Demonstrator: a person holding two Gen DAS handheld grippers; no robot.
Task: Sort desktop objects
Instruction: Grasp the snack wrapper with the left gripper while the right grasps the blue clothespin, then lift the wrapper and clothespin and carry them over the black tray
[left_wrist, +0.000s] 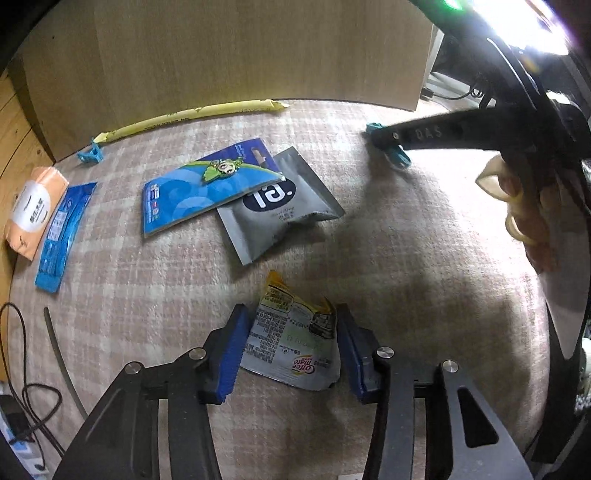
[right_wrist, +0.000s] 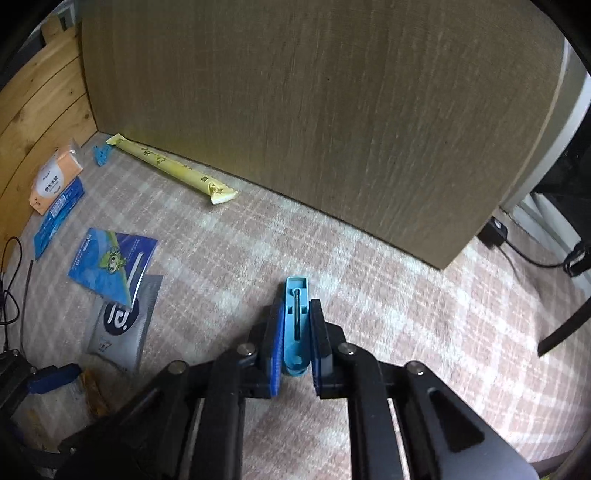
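Observation:
My left gripper stands open around a crumpled Coffee-mate sachet that lies on the checked cloth between its blue pads. My right gripper is shut on a light blue clip, held just above the cloth; the same gripper and clip show at the upper right of the left wrist view. A blue packet overlaps a grey pouch further back. In the right wrist view they lie at the left, blue packet over grey pouch.
A long yellow stick pack lies along the wooden back panel. A second blue clip, an orange tissue pack and a blue sachet lie at the left. Cables run at the left edge.

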